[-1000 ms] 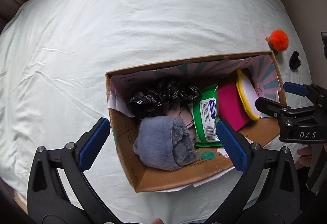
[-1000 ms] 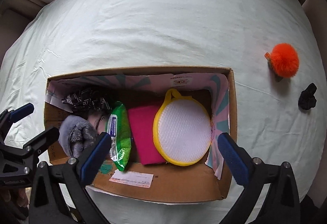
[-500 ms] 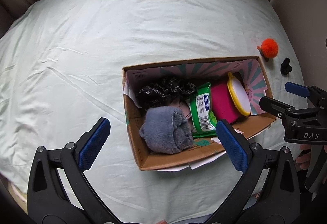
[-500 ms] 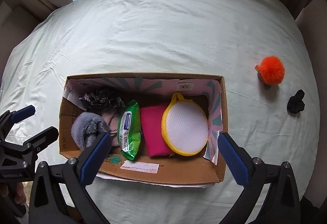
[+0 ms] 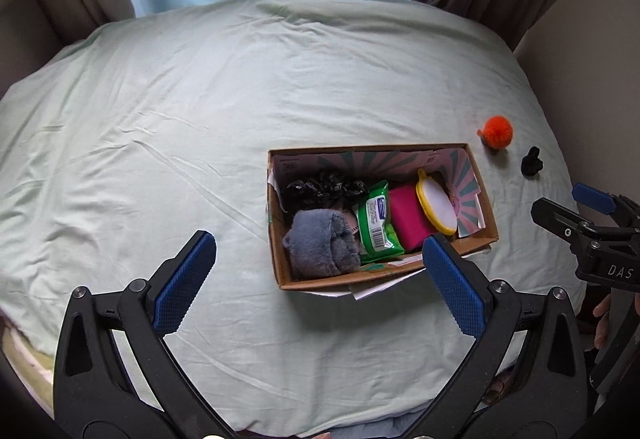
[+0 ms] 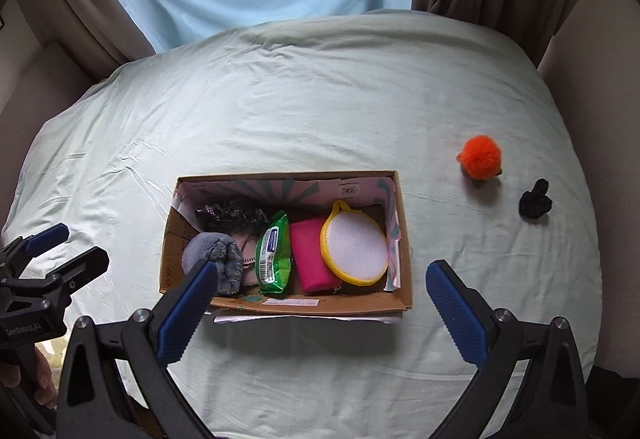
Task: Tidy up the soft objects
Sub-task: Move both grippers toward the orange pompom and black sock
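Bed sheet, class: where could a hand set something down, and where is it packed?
The sheet is bare left of and behind the box, and between the box and the orange pompom. The strip near the black scrunchie is tighter. Inside the box, items sit side by side.

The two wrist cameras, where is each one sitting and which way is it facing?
Left wrist: on the left gripper, above the bed's near edge, looking down at the open cardboard box; the right gripper shows at right.
Right wrist: on the right gripper, same downward aim; the left gripper shows at left.
Shared: the box, fluffy orange pom-pom, black scrunchie, pale green bedsheet.
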`<state>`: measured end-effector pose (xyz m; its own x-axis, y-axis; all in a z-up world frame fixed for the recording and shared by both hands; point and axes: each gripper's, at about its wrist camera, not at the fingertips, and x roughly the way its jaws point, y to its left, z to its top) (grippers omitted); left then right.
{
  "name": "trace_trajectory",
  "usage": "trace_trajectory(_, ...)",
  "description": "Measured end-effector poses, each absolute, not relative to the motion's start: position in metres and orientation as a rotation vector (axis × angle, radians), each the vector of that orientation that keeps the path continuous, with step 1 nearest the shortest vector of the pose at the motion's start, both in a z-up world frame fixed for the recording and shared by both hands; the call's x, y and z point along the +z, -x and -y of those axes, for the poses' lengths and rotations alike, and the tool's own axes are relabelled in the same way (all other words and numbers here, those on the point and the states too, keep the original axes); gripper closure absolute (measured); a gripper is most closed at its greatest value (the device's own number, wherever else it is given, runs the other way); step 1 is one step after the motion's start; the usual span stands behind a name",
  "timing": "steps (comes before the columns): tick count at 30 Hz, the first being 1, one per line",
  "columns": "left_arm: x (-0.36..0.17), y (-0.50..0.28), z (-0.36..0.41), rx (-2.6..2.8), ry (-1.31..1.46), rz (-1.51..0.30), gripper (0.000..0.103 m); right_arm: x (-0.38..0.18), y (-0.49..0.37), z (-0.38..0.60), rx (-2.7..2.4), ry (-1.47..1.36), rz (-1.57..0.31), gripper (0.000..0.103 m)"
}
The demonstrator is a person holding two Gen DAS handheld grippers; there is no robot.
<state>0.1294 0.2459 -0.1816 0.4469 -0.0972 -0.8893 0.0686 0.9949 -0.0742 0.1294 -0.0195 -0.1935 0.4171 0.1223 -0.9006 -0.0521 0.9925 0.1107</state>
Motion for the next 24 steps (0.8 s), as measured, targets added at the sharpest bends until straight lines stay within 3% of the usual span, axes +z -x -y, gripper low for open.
trace_trajectory(13, -0.085, -0.054, -0.221, -0.037, 0.012, -0.915, 0.000, -0.103, -0.054, 0.065, 0.074, -0.099, -0.949, 0.000)
trace_trajectory(24, -0.055, -0.051, -0.124, -0.045, 0.043, -0.814, 0.000, -0.077, -0.032, 0.163, 0.055, -0.162, -0.813, 0.000)
